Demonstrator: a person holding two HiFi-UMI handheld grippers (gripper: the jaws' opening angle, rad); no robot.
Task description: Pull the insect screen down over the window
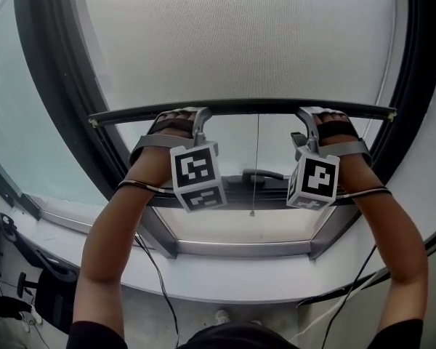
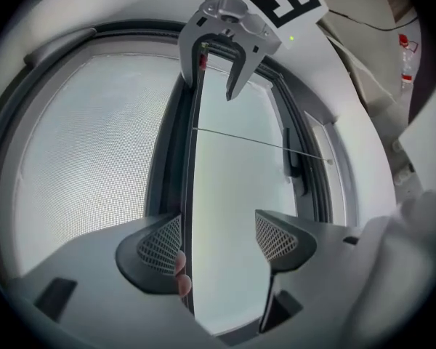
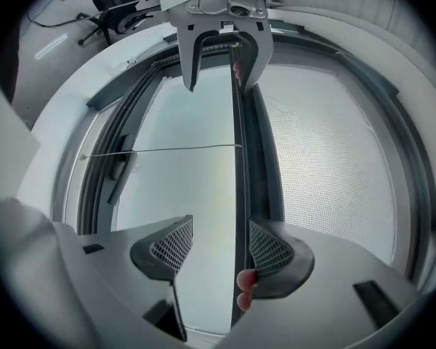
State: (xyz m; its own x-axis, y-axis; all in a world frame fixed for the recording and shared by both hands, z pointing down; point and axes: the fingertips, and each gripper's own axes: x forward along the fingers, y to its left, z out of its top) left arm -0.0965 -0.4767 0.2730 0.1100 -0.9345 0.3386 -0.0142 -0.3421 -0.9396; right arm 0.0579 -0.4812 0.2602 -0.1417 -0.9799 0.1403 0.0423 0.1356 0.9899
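Note:
The insect screen (image 1: pixel 240 42) covers the upper part of the window, and its dark bottom bar (image 1: pixel 240 107) runs level across the frame at mid-height. My left gripper (image 1: pixel 200 116) and right gripper (image 1: pixel 305 118) both reach up to this bar, about a forearm apart. In the left gripper view the bar (image 2: pixel 191 180) passes between the jaws of the left gripper (image 2: pixel 218 240), against the left pad, with a wide gap to the other pad. In the right gripper view the bar (image 3: pixel 238 166) lies against the right pad of the right gripper (image 3: pixel 219 250). Both stand open. Fingertips (image 3: pixel 245 286) of the person's hands rest on the bar.
A thin pull cord (image 1: pixel 257 158) hangs from the bar's middle. Below it sit a dark window handle (image 1: pixel 261 174) and the grey window frame (image 1: pixel 240 247), then a white sill (image 1: pixel 240 278). Cables trail down from both arms. An office chair (image 1: pixel 29 282) stands at lower left.

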